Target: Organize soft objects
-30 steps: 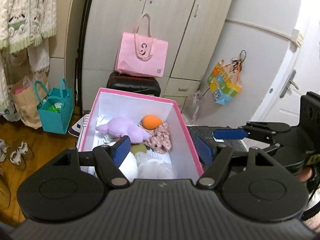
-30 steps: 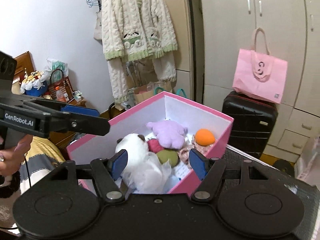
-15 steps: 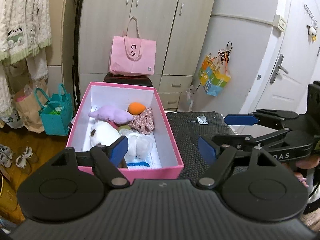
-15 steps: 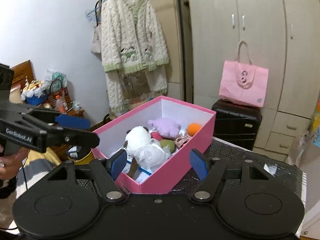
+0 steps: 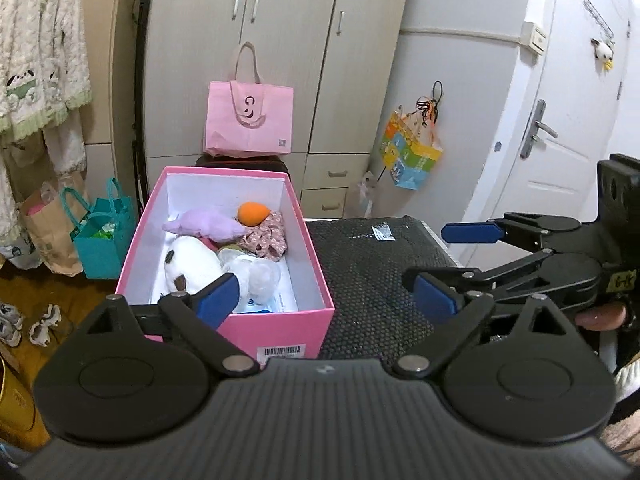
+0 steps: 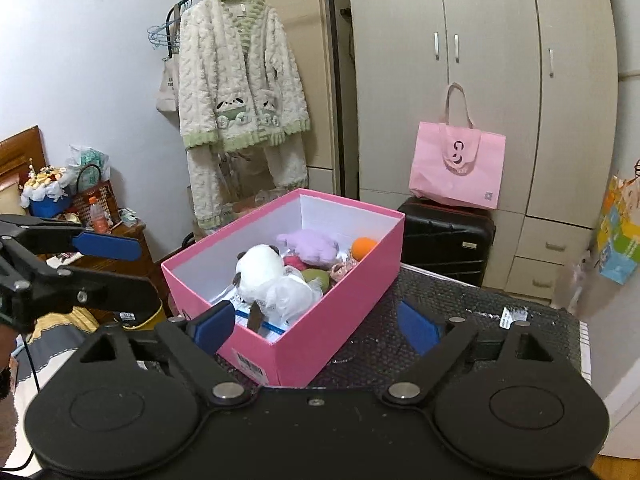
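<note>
Tools in the foreground: left tool (image 5: 326, 300) and right tool (image 6: 316, 326), jaws just spread wide, nothing between them. Beyond, an open pink cardboard box (image 5: 280, 330) stands on the black textured bench (image 5: 372, 276). Inside lie a white plush toy (image 5: 192, 262), a lilac plush toy (image 5: 204, 226), an orange ball (image 5: 252, 213) and floral fabric (image 5: 268, 236). Farther back, a pink tote bag (image 5: 248, 120) stands against the wardrobe (image 5: 280, 40).
</note>
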{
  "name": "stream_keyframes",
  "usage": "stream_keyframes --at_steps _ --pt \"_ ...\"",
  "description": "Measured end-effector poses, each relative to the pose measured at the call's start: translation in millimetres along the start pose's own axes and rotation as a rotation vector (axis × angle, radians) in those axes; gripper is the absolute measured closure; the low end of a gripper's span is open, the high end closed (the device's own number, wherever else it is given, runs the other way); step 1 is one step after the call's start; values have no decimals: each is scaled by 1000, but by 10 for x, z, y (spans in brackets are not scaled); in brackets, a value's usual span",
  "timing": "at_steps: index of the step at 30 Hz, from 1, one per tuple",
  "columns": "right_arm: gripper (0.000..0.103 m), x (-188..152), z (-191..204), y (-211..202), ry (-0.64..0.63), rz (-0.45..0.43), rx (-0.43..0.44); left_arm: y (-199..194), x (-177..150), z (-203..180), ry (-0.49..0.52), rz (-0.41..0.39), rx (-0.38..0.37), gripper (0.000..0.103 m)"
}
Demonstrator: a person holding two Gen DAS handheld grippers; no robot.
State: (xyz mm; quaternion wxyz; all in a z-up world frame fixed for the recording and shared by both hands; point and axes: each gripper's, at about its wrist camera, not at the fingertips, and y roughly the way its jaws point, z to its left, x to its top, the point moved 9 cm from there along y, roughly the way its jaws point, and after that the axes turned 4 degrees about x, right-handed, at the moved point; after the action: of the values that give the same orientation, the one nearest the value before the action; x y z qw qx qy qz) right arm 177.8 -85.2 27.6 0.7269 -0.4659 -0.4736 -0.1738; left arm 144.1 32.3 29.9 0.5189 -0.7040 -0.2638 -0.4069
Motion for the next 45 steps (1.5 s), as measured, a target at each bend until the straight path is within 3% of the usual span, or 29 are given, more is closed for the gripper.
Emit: stream_keyframes --at_steps 2,5,9,14,18,28,36,45 --pt "9 -16 -6 -27 5 2 -19 6 -8 -10 19 3 19 1" --pt "2 -74 -29 -52 20 24 -46 37 -11 44 36 11 108 0" --pt "2 -183 -52 -52 66 67 -38 113 -50 167 12 58 195 0" --pt "2 -248 -126 -129 94 113 -162 162 -76 276 -19 45 270 0" --pt "2 -292 -105 -220 76 95 -188 197 -110 375 -25 72 360 0" --pt "2 -454 -26 -373 130 40 -236 250 -320 315 19 45 400 0" --pt "2 -511 -209 -483 139 19 -378 225 -383 136 34 48 343 0" --pt "2 -561 -279 -591 158 -1 -414 202 -429 28 45 48 335 0"
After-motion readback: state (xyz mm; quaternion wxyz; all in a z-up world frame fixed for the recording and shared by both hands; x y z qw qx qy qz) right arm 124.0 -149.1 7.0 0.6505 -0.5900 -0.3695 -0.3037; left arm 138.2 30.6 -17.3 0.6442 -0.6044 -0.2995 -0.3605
